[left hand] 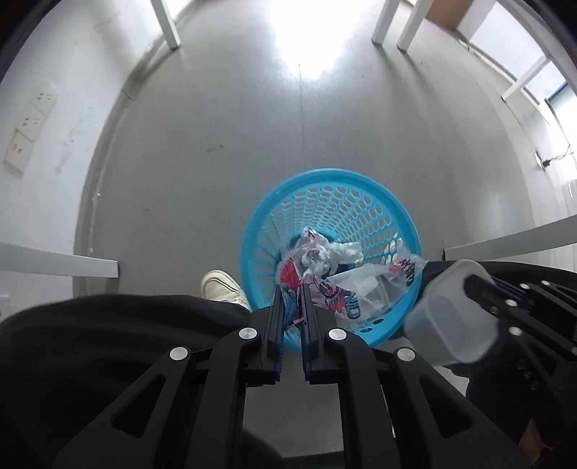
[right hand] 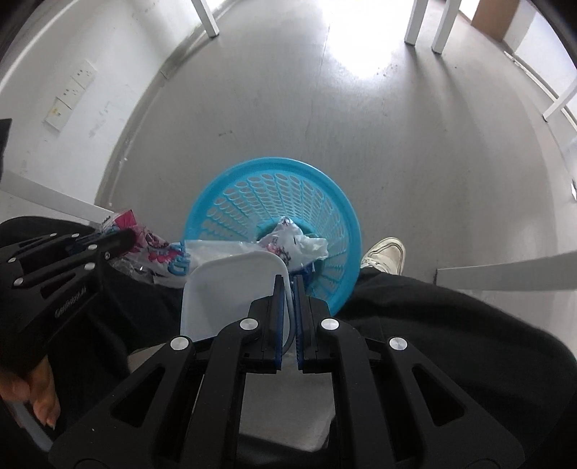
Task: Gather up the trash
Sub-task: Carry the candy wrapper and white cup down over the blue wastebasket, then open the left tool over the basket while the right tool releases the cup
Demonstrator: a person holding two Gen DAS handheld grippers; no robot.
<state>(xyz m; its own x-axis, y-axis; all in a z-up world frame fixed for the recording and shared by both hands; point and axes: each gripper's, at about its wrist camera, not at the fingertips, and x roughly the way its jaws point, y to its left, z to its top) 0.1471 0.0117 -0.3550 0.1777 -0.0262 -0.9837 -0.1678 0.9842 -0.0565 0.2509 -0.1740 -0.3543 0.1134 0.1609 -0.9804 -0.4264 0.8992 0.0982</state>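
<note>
A blue perforated trash basket (left hand: pixel 375 194) stands on the grey floor, and shows in the right wrist view (right hand: pixel 335 202) too. It holds crumpled white plastic and wrappers (left hand: pixel 324 256). My left gripper (left hand: pixel 291 288) is shut on a colourful plastic wrapper (left hand: pixel 328 292), held over the basket's near rim. My right gripper (right hand: pixel 287 279) is shut on the rim of a white translucent plastic container (right hand: pixel 230 288), held at the basket's near edge. The container also shows in the left wrist view (left hand: pixel 450 310). The left gripper with its wrapper (right hand: pixel 155 245) shows in the right wrist view.
The person's white shoe (left hand: pixel 220 286) and black-trousered legs stand beside the basket. White table legs (left hand: pixel 169 25) stand far across the floor. White table edges (left hand: pixel 57 263) jut in at both sides. A wall with sockets (left hand: pixel 32 122) is on the left.
</note>
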